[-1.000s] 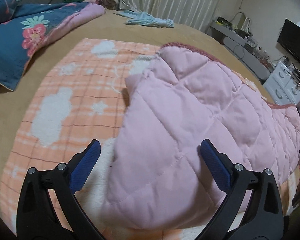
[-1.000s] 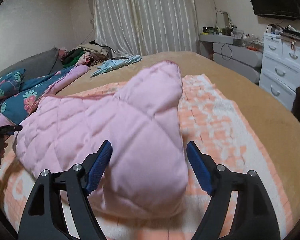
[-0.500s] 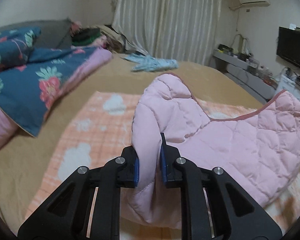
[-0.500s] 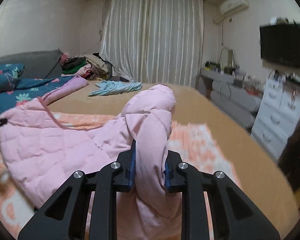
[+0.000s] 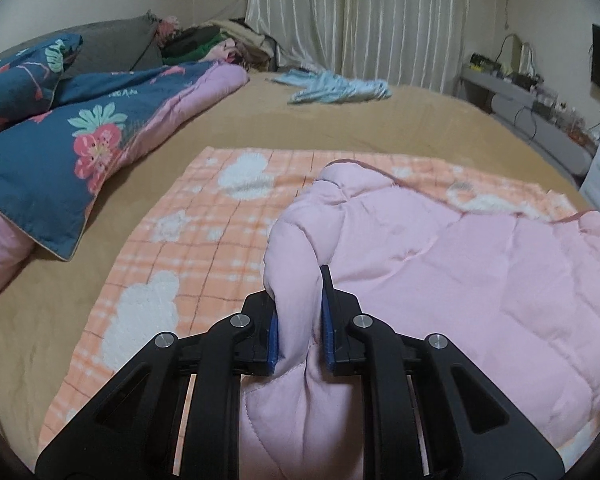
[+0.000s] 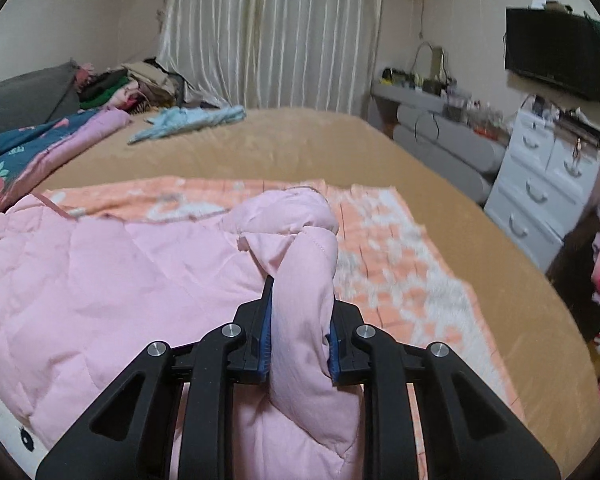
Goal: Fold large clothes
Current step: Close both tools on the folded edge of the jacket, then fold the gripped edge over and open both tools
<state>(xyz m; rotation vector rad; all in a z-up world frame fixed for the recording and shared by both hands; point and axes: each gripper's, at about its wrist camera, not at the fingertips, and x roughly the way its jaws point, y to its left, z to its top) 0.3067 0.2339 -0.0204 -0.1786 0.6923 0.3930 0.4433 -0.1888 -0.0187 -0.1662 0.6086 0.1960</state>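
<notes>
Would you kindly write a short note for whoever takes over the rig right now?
Left tongs: shut on a bunched edge of the pink quilted garment.
Right tongs: shut on another bunched part of the same garment.
Garment lies on the orange checked blanket on the bed.
Done: both grips made.
Left: the fold itself, then smoothing it flat.

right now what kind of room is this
A lived-in bedroom, most likely: a wide bed with a flowered quilt, a white chest of drawers under a wall television, and a curtain.
</notes>
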